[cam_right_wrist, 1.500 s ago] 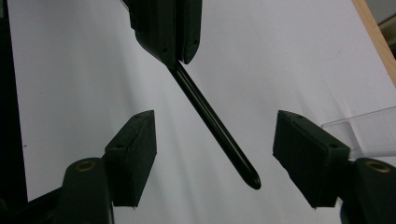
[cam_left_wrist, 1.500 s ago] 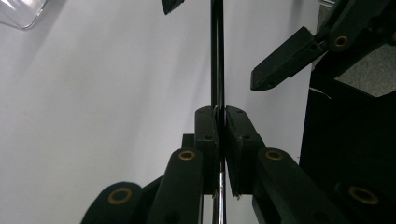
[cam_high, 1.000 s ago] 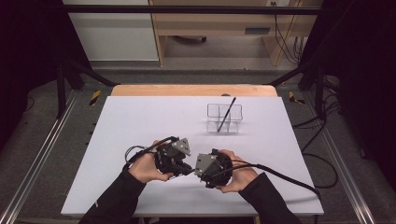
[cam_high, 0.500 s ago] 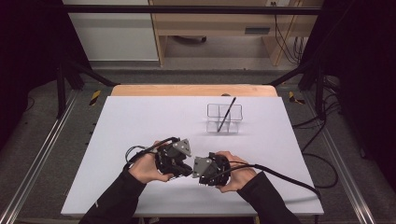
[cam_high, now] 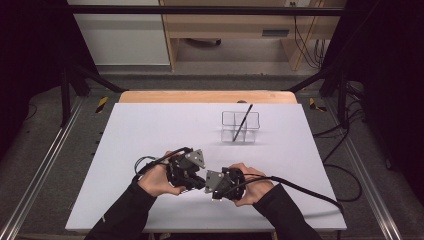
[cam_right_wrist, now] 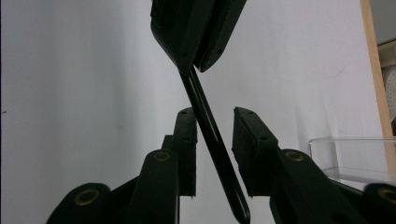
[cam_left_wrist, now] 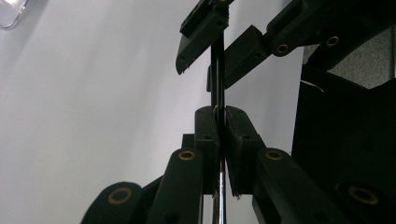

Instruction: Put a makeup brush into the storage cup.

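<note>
Pen (cam_left_wrist: pixel 217 84) ran along my left tongs' (cam_left_wrist: pixel 218 116) axis, clamped tight above the white desk (cam_high: pixel 150 130) | my right tongs (cam_right_wrist: pixel 212 123) stood apart around its slanting free end | clear organizer (cam_high: pixel 240 126) with another pen (cam_high: pixel 242 122) sat well beyond.

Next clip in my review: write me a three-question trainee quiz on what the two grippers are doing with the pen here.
1. True or false: the left gripper is shut on the slim black pen.
2. The right gripper has its jaws: A) open around the pen, B) clamped on it, C) far from it.
3. What leans inside the clear plastic divided organiser?

Key: 1 true. 2 A. 3 A second dark pen.
</note>
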The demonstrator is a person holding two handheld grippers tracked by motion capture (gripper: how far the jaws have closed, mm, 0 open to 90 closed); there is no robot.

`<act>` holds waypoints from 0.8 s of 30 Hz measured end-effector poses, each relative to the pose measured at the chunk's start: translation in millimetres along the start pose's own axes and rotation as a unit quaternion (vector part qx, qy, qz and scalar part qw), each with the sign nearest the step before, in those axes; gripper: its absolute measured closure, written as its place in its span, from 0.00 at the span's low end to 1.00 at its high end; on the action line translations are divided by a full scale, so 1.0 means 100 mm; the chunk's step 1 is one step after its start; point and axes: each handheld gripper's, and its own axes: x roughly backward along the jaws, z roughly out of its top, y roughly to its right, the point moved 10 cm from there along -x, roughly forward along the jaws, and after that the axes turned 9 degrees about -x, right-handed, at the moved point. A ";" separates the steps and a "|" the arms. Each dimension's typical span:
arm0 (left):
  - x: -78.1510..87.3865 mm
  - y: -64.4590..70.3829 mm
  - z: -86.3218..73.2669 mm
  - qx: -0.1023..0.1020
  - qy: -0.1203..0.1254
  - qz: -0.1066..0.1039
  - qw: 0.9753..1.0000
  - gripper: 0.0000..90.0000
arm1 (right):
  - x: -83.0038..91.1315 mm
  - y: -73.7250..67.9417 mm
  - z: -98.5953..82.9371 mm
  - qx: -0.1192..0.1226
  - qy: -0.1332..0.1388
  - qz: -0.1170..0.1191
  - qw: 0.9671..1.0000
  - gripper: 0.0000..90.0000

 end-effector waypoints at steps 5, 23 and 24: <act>0.00 0.01 -0.01 0.000 -0.002 -0.004 1.000 0.93 | -0.01 -0.02 0.00 0.005 -0.003 0.006 1.000 0.84; 0.01 0.00 -0.02 0.001 0.002 -0.001 1.000 0.91 | 0.01 -0.05 0.00 0.020 0.000 0.019 1.000 0.89; 0.01 -0.01 -0.02 0.001 0.002 0.001 1.000 0.90 | 0.02 -0.06 0.01 0.020 0.003 0.023 1.000 0.90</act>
